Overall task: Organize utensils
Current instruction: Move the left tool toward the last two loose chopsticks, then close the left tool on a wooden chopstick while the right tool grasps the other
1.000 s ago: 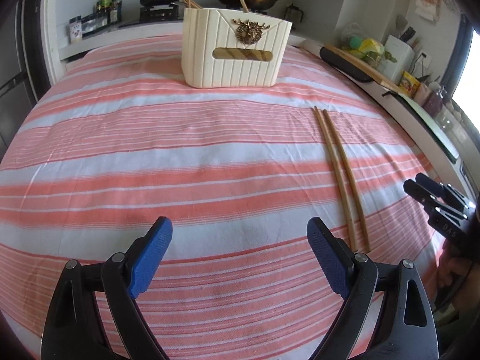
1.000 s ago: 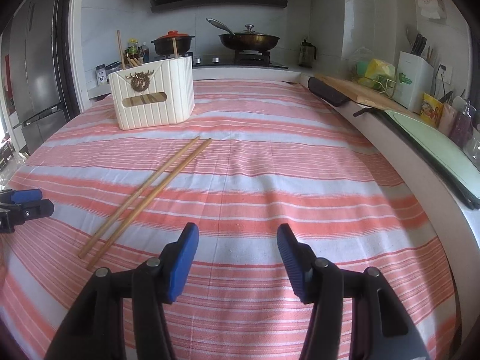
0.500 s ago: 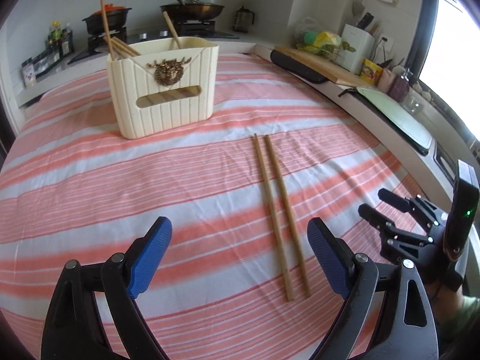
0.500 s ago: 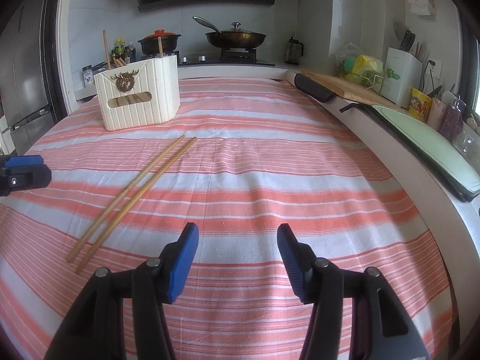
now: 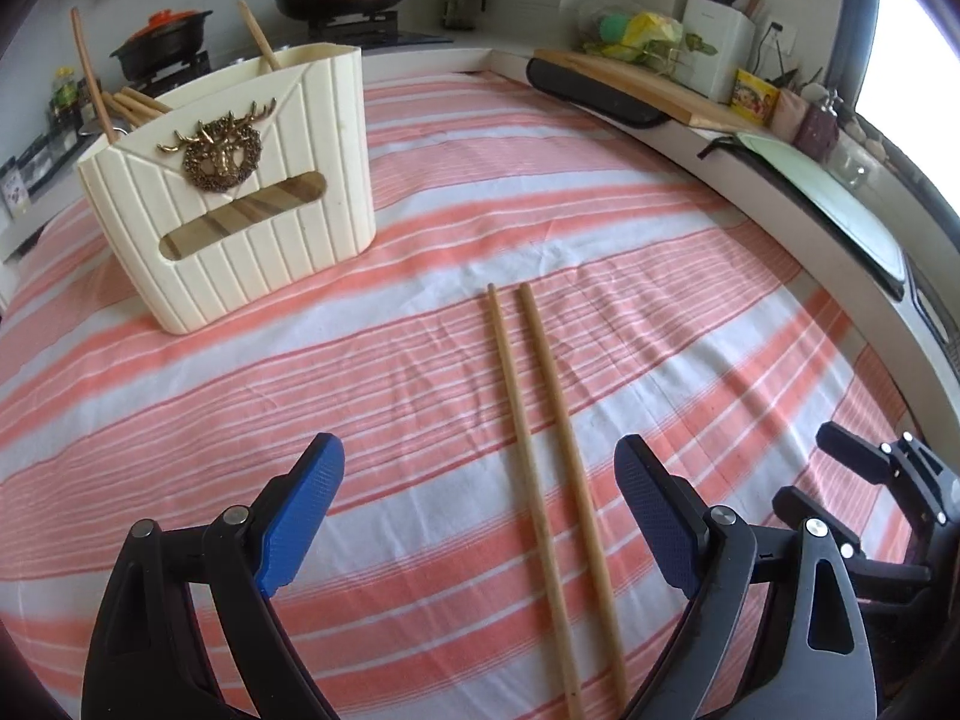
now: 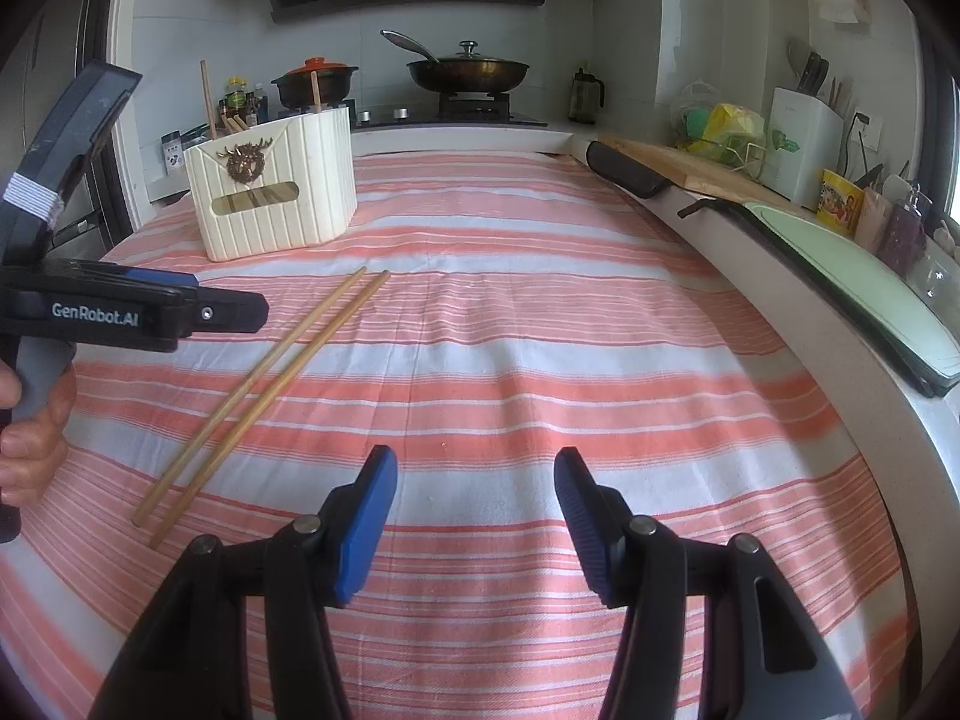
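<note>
Two wooden chopsticks (image 5: 543, 450) (image 6: 264, 384) lie side by side on the striped cloth. My left gripper (image 5: 480, 468) hangs open above their near halves, both sticks lying between its blue pads, untouched. A cream utensil holder (image 5: 234, 192) (image 6: 276, 192) with a brass deer emblem stands at the back left with several chopsticks sticking out of it. My right gripper (image 6: 474, 474) is open and empty over bare cloth, to the right of the chopsticks. In the right wrist view the left gripper's (image 6: 264, 312) body shows at the left edge, held by a hand (image 6: 30, 438).
The table (image 6: 660, 420) wears a pink and white striped cloth. A raised counter edge (image 6: 840, 324) curves along the right with a cutting board, knife block and jars. A stove with a wok and a red-lidded pot sits behind the holder.
My left gripper has swung rightward until the chopsticks lie between its pads, and the holder has slid to the left of its view. The right gripper has stayed put.
</note>
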Motion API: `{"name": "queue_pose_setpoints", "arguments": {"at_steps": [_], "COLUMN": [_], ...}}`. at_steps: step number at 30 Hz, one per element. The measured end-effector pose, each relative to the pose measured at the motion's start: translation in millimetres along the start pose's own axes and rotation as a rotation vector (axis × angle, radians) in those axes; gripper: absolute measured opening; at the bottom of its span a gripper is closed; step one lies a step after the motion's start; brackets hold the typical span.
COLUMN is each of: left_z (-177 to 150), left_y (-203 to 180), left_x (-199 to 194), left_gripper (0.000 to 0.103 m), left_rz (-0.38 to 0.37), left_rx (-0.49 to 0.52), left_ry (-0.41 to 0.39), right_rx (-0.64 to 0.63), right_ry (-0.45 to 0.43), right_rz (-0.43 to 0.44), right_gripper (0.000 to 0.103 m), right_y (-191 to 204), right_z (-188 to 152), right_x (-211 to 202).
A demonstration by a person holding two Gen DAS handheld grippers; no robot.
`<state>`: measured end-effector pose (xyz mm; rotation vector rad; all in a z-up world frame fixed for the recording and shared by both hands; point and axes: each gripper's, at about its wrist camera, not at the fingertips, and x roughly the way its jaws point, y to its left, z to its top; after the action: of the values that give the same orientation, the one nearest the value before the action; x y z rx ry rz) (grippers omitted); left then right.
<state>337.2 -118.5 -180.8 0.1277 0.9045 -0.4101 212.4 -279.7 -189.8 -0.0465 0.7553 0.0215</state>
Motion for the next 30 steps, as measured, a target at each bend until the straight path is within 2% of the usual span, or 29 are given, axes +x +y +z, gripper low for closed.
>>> {"name": "queue_pose_setpoints", "arguments": {"at_steps": [8, 13, 14, 15, 16, 18, 19, 23, 28, 30], "left_z": [-6, -9, -10, -11, -11, -13, -15, -26, -55, -70], "left_y": [5, 7, 5, 4, 2, -1, -1, 9, 49, 67], "left_x": [26, 30, 29, 26, 24, 19, 17, 5, -31, -50], "left_gripper": [0.092, 0.091, 0.085, 0.070, 0.061, 0.018, 0.010, 0.004, 0.004, 0.004], "left_rz": [0.085, 0.091, 0.085, 0.074, 0.061, 0.050, 0.047, 0.075, 0.143, 0.174], "left_rx": [0.024, 0.040, 0.046, 0.053, 0.062, 0.079, 0.081, 0.023, -0.171, -0.250], "left_ry": [0.055, 0.057, 0.055, 0.050, 0.047, 0.047, 0.050, 0.053, 0.050, 0.035], "right_rx": [0.007, 0.021, 0.023, 0.026, 0.029, 0.035, 0.038, 0.054, 0.145, 0.136], "right_ry": [0.006, 0.013, 0.018, 0.022, 0.023, 0.021, 0.020, 0.026, 0.057, 0.068], "right_rz": [0.010, 0.008, 0.008, 0.009, 0.009, 0.010, 0.009, 0.018, 0.072, 0.090], "right_gripper": [0.056, 0.056, 0.056, 0.056, 0.056, 0.056, 0.056, 0.056, 0.056, 0.056], "right_y": [-2, -4, -5, -5, -6, -6, -7, -9, -25, -18], "right_z": [0, 0, 0, 0, 0, 0, 0, 0, -1, 0], "right_x": [1, 3, 4, 4, 5, 4, 4, 5, 11, 8]}}
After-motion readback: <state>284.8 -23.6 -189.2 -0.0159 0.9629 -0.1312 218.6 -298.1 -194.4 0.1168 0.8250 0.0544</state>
